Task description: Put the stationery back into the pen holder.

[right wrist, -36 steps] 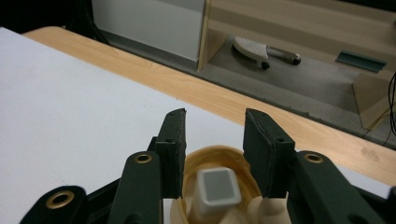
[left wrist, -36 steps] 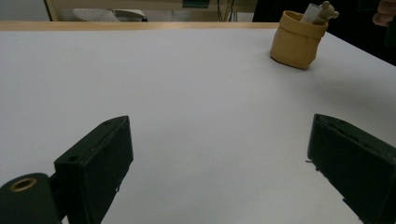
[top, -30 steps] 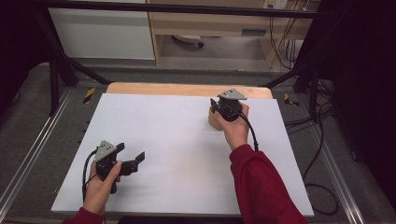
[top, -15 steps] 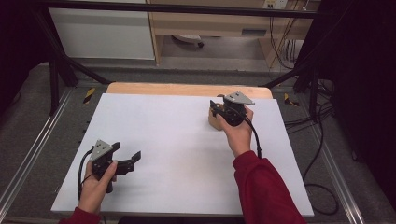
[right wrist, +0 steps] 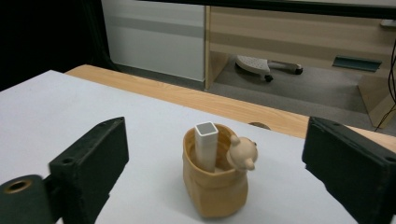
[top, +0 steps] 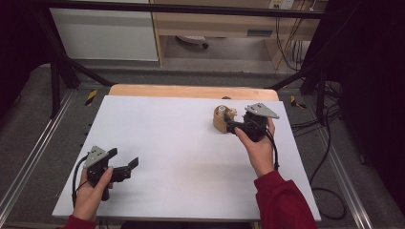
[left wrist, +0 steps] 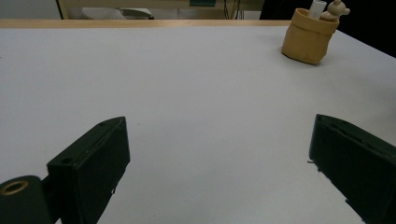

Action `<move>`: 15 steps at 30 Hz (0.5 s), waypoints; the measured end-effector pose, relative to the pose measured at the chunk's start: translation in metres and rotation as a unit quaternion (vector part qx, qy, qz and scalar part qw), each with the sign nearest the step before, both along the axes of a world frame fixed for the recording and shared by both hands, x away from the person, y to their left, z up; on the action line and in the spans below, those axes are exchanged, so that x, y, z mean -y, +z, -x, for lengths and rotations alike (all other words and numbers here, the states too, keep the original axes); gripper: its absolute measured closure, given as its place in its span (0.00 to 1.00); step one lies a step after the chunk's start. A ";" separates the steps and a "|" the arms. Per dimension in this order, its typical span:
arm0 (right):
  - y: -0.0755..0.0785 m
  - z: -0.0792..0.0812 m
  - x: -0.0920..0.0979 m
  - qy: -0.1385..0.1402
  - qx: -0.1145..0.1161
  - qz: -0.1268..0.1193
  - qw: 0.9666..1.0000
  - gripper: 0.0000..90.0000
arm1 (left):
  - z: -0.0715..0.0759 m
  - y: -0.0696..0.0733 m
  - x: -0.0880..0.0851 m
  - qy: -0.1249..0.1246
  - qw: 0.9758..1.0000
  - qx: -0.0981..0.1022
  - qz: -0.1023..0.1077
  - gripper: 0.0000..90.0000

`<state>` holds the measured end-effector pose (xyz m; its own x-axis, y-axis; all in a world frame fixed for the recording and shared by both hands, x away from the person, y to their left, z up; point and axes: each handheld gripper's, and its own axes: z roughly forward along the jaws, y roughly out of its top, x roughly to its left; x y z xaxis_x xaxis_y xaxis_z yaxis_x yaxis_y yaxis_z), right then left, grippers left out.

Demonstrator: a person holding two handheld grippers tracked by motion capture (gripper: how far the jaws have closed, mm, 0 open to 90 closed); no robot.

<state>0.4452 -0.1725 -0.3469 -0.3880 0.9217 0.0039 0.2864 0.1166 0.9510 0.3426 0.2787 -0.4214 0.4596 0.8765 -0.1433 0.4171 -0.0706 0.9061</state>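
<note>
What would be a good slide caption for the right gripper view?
Open right gripper facing a tan bear-trimmed pot holding a white square tube.

Matt white table top [top: 191, 143]; wooden edge [top: 191, 91] — smooth tan holder [right wrist: 215, 189].

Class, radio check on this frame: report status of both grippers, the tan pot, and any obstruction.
Left gripper open, low over bare white table. Right gripper open, beside tan bag-shaped pot holding white square tube, bear figure on rim. No obstruction seen.
</note>
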 end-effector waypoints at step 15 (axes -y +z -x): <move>0.006 0.035 0.048 0.022 0.014 -0.016 1.000 0.04 | 0.016 0.000 -0.020 0.007 1.000 0.004 0.001 0.06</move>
<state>0.4105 -0.2201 -0.3413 -0.4279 0.9036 0.0220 0.2545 0.0971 0.9622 0.3270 0.2983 -0.4218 0.4477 0.8830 -0.1410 0.4101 -0.0626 0.9099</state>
